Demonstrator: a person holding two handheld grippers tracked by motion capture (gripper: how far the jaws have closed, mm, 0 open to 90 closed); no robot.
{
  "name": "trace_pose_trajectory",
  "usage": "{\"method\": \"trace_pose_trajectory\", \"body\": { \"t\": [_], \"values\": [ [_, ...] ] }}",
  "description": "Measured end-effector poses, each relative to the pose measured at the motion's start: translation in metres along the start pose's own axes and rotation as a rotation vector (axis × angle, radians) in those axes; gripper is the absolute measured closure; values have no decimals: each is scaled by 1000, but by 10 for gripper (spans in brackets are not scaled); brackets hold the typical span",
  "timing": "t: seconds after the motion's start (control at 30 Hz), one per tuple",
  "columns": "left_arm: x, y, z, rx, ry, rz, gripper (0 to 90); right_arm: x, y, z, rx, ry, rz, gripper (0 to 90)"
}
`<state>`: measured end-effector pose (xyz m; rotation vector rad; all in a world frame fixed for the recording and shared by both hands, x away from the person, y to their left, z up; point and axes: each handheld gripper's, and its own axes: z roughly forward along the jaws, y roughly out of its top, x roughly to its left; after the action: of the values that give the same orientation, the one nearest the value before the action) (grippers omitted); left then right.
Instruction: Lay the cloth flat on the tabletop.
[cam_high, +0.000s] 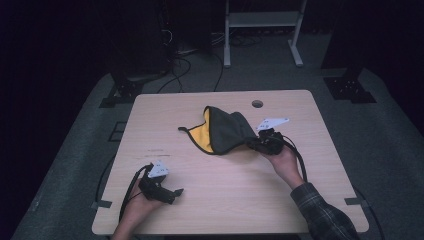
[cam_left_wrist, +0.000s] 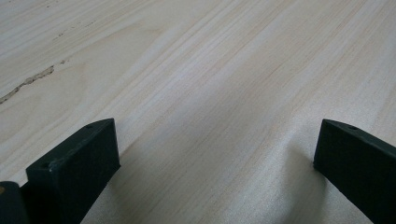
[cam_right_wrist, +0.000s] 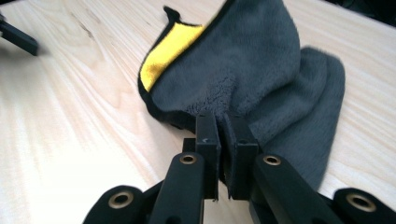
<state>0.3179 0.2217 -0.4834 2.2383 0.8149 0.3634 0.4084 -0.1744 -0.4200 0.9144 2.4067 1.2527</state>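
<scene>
A grey cloth (cam_high: 226, 131) with a yellow underside and black hem lies bunched at the middle of the wooden table (cam_high: 220, 200). My right gripper (cam_high: 256, 142) is shut on the cloth's near right edge; in the right gripper view the cloth (cam_right_wrist: 247, 74) is pinched between the two jaws of that gripper (cam_right_wrist: 222, 123), with the yellow side folded over at the left. My left gripper (cam_high: 172, 192) rests low over the near left of the table, away from the cloth. Its jaws stand wide apart over bare wood (cam_left_wrist: 205, 93), so the left gripper (cam_left_wrist: 215, 149) is open.
A round cable hole (cam_high: 257, 104) sits near the table's far edge. Behind the table stand a white metal frame (cam_high: 262, 30) and dark stands with cables on the floor. The far jaw of the left gripper (cam_right_wrist: 18, 37) appears at the top left of the right gripper view.
</scene>
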Motion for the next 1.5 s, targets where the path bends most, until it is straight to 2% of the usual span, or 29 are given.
{"method": "trace_pose_trajectory", "body": {
  "t": [0.03,0.27,0.43,0.73,0.83,0.87,1.0,1.1,1.17,1.3,1.43,1.5],
  "values": [
    [0,0,0,0,-1,-2,0,2,1,-8,-12,2,-4,849],
    [-1,0,0,-3,0,-4,0,13,4,-35,-56,27,-21,850],
    [0,0,0,-1,-1,-3,0,21,0,-50,-59,34,-40,850],
    [0,0,0,1,-1,-2,0,39,-15,-92,-85,54,-41,849],
    [0,0,0,1,-1,-2,0,41,-20,-99,-88,56,-43,849],
    [0,0,0,1,-1,-3,0,44,-26,-107,-88,58,-38,849],
    [0,0,0,2,-1,-3,0,48,-38,-119,-80,54,-28,849],
    [0,0,0,2,-1,-3,0,48,-45,-124,-70,50,-21,848],
    [0,0,0,2,-1,-2,0,46,-56,-128,-54,38,-2,848],
    [0,0,0,2,-1,-3,0,39,-67,-128,-31,25,23,845],
    [-1,0,0,-2,-1,-6,0,23,-82,-117,38,-21,52,840],
    [0,0,0,-2,0,-3,0,17,-87,-112,64,-35,63,804]
  ]
}}
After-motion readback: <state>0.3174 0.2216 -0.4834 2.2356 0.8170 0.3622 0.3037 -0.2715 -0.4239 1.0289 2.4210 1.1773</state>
